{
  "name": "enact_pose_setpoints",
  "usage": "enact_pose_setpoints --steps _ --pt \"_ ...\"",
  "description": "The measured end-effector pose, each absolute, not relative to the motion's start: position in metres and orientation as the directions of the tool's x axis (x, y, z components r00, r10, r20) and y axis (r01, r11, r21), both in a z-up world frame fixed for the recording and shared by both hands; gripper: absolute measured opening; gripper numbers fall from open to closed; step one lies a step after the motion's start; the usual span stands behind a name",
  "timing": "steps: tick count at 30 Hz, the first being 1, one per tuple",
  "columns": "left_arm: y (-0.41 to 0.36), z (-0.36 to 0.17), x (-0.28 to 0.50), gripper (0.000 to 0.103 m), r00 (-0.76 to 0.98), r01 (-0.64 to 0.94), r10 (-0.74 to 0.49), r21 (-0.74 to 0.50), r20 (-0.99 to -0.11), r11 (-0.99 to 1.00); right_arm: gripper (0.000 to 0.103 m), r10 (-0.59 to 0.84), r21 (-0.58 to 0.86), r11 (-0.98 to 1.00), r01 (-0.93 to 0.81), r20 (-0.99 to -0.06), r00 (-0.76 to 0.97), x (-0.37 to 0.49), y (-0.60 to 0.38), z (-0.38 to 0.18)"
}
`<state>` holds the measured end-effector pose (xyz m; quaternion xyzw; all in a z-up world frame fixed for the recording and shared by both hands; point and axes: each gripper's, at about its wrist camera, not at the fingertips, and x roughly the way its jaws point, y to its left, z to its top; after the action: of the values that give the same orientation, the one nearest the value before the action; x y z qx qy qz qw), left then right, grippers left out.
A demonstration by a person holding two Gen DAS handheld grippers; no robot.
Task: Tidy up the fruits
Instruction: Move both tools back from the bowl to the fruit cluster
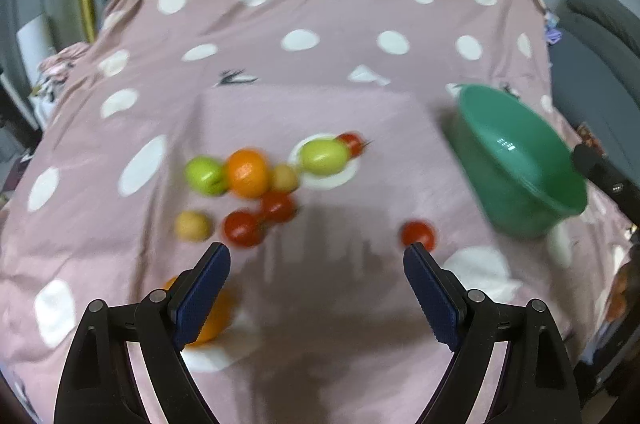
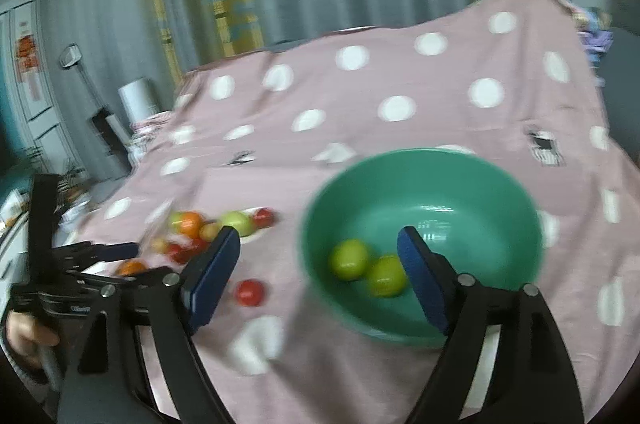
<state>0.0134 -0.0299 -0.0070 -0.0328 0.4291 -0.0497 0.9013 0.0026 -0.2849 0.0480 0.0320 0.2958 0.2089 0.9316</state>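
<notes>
- Bedspread [image 1: 320, 24], pink with white dots, carries everything; whether a bed or tabletop lies beneath I cannot tell.
- Green bowl [image 2: 420, 236] sits to the right, already holding two green fruits [image 2: 348, 260]; the right gripper [image 2: 320, 256] hovers over its near rim, jaws wide apart and empty.
- Loose fruit cluster [image 1: 248, 184] lies ahead of the left gripper [image 1: 316, 264], slightly left; jaws are spread, holding nothing.
- Lone red tomato [image 1: 418, 234] sits just beyond its right fingertip, likely the nearest pick.
</notes>
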Motion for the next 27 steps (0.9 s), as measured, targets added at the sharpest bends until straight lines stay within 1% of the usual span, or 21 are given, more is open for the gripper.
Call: enact_pose_setpoints --steps 4,6,8,12,20,23,27 --pt "-0.007 -0.016 -0.001 0.088 0.613 0.024 -0.112 -0.123 -0.782 0.992 0.082 0.565 0.263 0.817 -0.513 -0.539 0.624 -0.003 -0.253 0.043" --pt "0.001 -0.019 -0.007 0.088 0.612 0.015 -0.114 -0.132 -0.782 0.991 0.082 0.608 0.283 0.781 -0.558 -0.550 0.572 -0.005 -0.238 0.037" --pt "0.008 -0.021 -0.011 0.088 0.613 0.008 -0.117 -0.141 -0.782 0.990 0.082 0.618 0.282 0.764 -0.580 -0.577 0.534 -0.006 -0.223 0.029" --pt "0.019 -0.024 -0.018 0.088 0.617 0.002 -0.134 -0.169 -0.776 0.986 0.082 0.578 0.245 0.773 -0.586 -0.653 0.489 -0.007 -0.198 0.008" --pt "0.028 -0.027 -0.019 0.088 0.630 0.045 -0.202 -0.224 -0.750 0.974 0.081 0.520 0.240 0.807 -0.540 -0.721 0.458 0.003 -0.191 -0.018" --pt "0.025 -0.029 -0.019 0.088 0.634 0.073 -0.216 -0.221 -0.742 0.973 0.081 0.483 0.220 0.827 -0.517 -0.750 0.453 0.009 -0.187 -0.027" --pt "0.024 -0.032 -0.018 0.088 0.635 0.097 -0.217 -0.202 -0.742 0.975 0.072 0.418 0.184 0.867 -0.463 -0.774 0.475 0.021 -0.185 -0.032"
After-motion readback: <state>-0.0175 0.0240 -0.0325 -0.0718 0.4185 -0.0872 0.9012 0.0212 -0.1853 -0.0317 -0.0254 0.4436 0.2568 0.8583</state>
